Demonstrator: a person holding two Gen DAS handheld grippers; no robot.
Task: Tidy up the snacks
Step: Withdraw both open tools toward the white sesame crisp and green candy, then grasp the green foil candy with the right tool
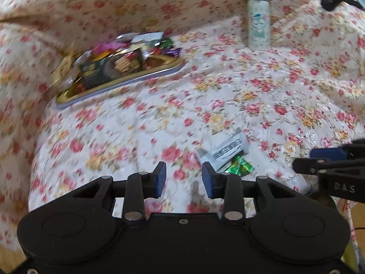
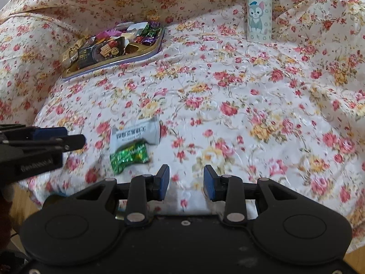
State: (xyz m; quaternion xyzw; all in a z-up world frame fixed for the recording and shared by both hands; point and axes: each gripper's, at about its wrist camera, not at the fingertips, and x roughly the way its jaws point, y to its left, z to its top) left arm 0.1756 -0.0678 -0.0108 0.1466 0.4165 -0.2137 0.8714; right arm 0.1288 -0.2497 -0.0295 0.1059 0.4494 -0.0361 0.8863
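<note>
White snack packet (image 2: 135, 132) touching green candy (image 2: 129, 155) on flowered cloth (image 2: 228, 86), tray (image 2: 157, 45) of sweets far behind, left claw (image 1: 184, 178) and right claw (image 2: 186, 180) spread, empty

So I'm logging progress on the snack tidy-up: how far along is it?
Mostly done: the gold metal tray already holds a heap of wrapped snacks. Nothing is in hand; the left gripper and right gripper both have open, empty jaws. Left to do: the white printed sachet and green foil candy lie loose on the floral cloth.
</note>
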